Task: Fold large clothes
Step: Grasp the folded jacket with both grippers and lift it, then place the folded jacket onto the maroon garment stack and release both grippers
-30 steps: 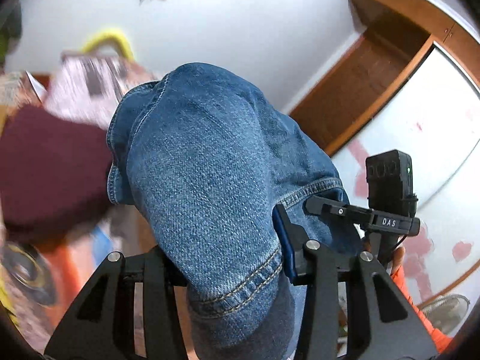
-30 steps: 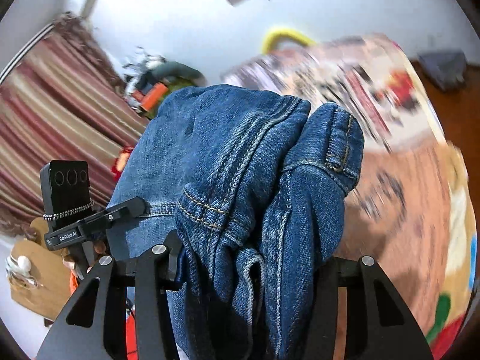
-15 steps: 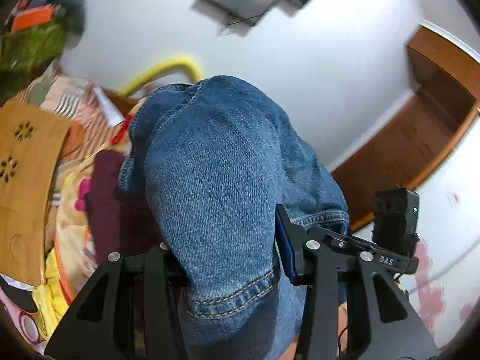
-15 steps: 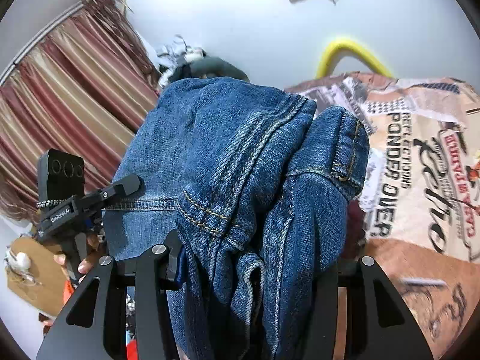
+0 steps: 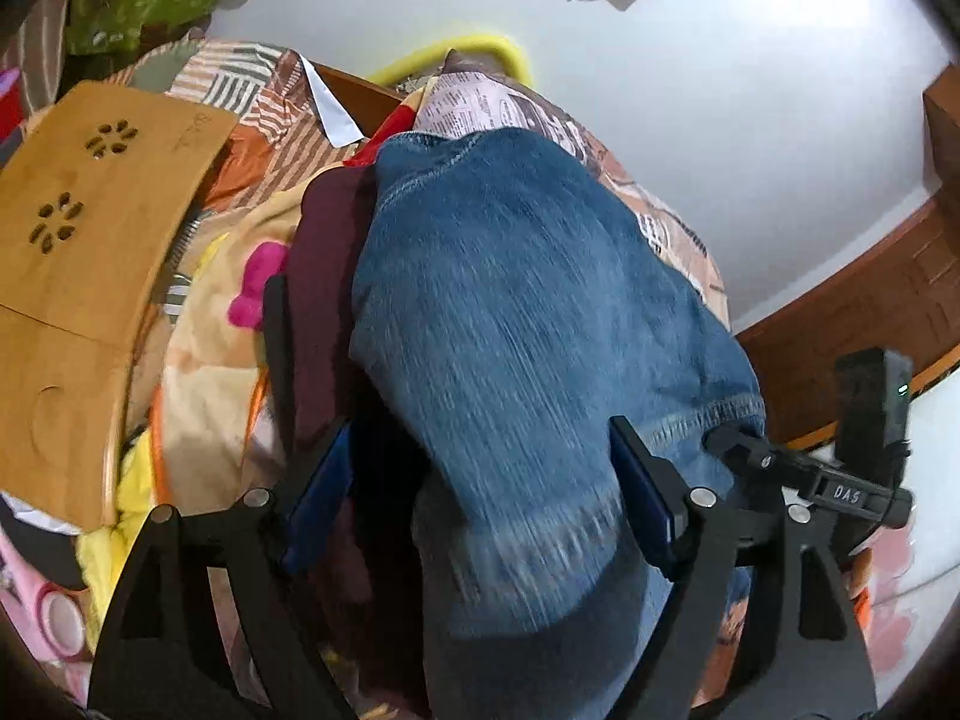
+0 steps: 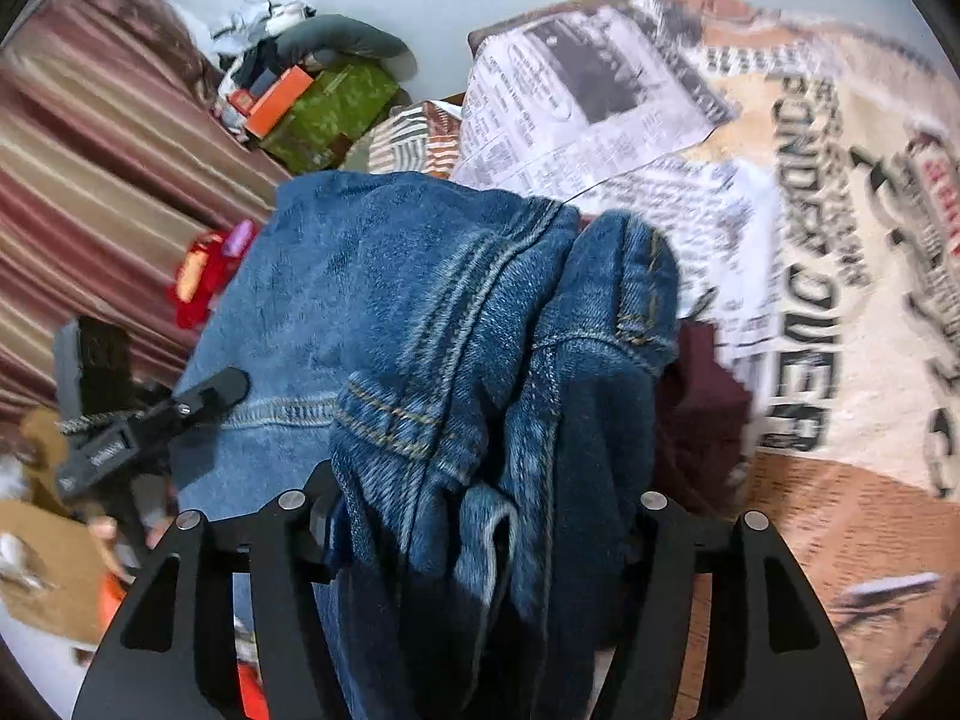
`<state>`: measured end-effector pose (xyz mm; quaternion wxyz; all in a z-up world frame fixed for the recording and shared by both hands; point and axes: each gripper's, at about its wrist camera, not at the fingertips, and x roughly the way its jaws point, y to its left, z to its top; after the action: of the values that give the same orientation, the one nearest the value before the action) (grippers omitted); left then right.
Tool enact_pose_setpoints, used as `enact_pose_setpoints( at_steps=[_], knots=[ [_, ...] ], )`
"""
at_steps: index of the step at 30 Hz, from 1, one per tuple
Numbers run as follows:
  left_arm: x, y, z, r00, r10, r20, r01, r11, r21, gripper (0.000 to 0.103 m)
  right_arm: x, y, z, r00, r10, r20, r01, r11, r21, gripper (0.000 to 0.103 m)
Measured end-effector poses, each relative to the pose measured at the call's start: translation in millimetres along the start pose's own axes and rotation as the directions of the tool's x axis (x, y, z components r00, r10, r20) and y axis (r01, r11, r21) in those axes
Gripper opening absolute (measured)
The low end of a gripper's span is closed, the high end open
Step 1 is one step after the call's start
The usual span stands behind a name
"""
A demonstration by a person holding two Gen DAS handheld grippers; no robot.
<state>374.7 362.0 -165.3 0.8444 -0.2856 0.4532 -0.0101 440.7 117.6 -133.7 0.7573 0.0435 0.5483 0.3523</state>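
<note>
A pair of blue jeans [image 5: 528, 312] hangs bunched between both grippers, low over the bed. My left gripper [image 5: 456, 420] is opening. Its left pad [image 5: 318, 492] stands clear of the denim, with a dark gap beside it, and the cloth is blurred with motion. In the right wrist view the waistband and seams of the jeans [image 6: 456, 360] fill my right gripper [image 6: 480, 480]. Its jaws are opening too, but the denim still touches both fingers. Each view shows the other gripper at its edge [image 5: 870, 420] [image 6: 102, 408].
A bedspread with newspaper print [image 6: 780, 240] lies below, with a maroon garment [image 5: 324, 276] on it under the jeans. A wooden lap table [image 5: 90, 228] sits at the left. Striped curtains [image 6: 90, 150], piled clutter [image 6: 312, 102] and a wooden frame [image 5: 870, 312] border the bed.
Both grippers have swung down toward the bed, carrying the jeans. The left jaws have spread and freed the denim on one side. The right jaws stand slightly wider.
</note>
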Motion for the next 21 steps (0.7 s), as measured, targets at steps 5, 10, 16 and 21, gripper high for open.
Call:
enact_pose_setpoints(
  at_steps=[5,10,16,21],
  knots=[
    [-46.4,-35.0,-24.4,0.991,0.125,0.049,-0.129,0.987,0.094,0.081,-45.9,27.0,-27.9,0.988,-0.145,0.057,0.150,0.984,-0.091,0.058],
    [-98.5,-73.6,-59.2,0.976,0.172,0.130,-0.193,0.965,0.176,0.081,-104.4,52.7,-64.1,0.967,-0.176,0.182,0.206,0.964,-0.167,0.058],
    [-193.0,-156.3,-121.8,0.922,0.147,0.358,-0.277,0.897,0.345,0.081,-185.0,101.5,-107.9,0.921,-0.108,0.374,0.197,0.957,-0.211,0.058],
    [-261.9,-204.8,-179.1,0.852,0.066,0.519,-0.306,0.867,0.393,0.081,-233.7,135.3,-143.4,0.878,0.020,0.479,0.124,0.956,-0.267,0.058]
  ],
)
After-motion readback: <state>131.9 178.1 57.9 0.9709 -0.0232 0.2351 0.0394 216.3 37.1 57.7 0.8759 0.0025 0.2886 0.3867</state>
